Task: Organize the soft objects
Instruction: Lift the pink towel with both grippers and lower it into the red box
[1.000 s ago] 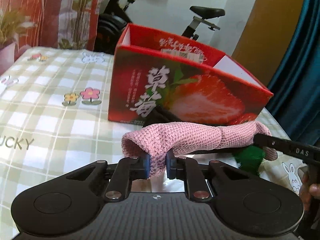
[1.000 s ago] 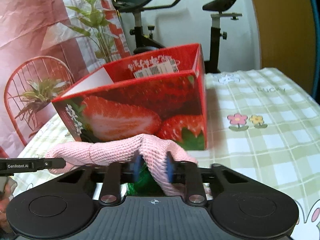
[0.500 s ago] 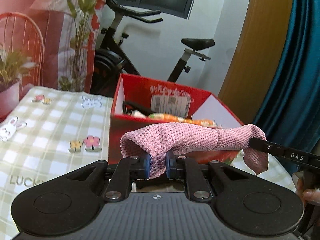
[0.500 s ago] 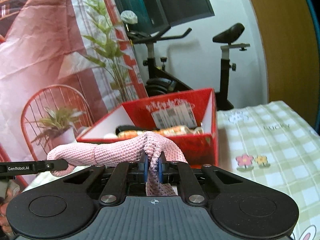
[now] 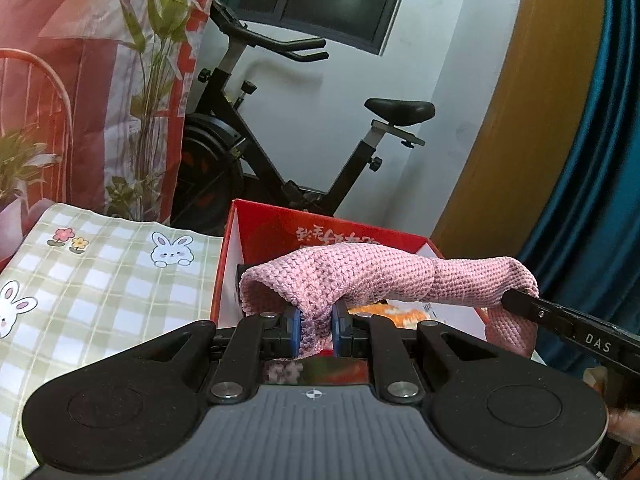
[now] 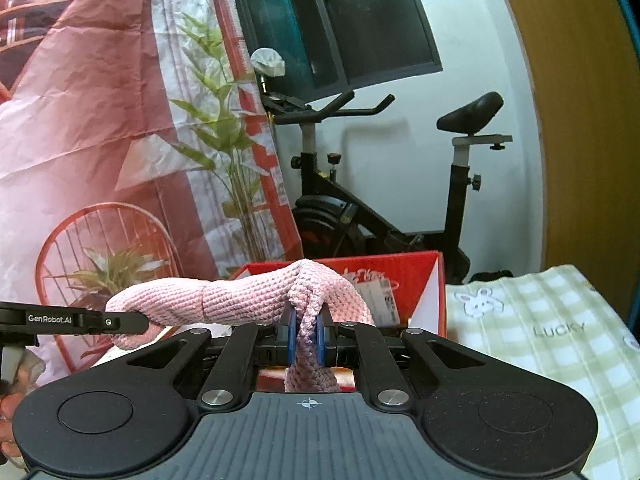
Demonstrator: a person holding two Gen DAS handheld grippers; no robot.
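So the pink knitted piece (image 5: 360, 276) is stretched out in the air between the two grippers, hanging over the open red box (image 5: 248, 236) rather than lying in it. On the left gripper (image 5: 316, 332), a fold of the knit is pinched right between the two blue fingers (image 5: 294, 330), clenched tight on it, with the rest ballooning up above the fingertips and running off to the right. Out at that far right end you can see the other gripper's black finger poking into the fabric, with a loose bit of knit flopping down below it.

Same story from the right side: the right gripper (image 6: 306, 340) has its blue fingers (image 6: 291, 340) squeezed on a bunched ridge of the pink knitted piece (image 6: 224, 300), a tail of it dangling down between the fingers toward the camera. The rest of the knit runs left from the fingertips to the left gripper's finger, marked GenRobot.AI.

Just beyond and below the fingers the red box (image 6: 404, 268) sits on the checked green cloth (image 6: 540, 320) with bunnies covering the desk. Something orange shows inside the box, just right of the left fingers. Farther back there's an exercise bike (image 5: 280, 148) against the white wall.
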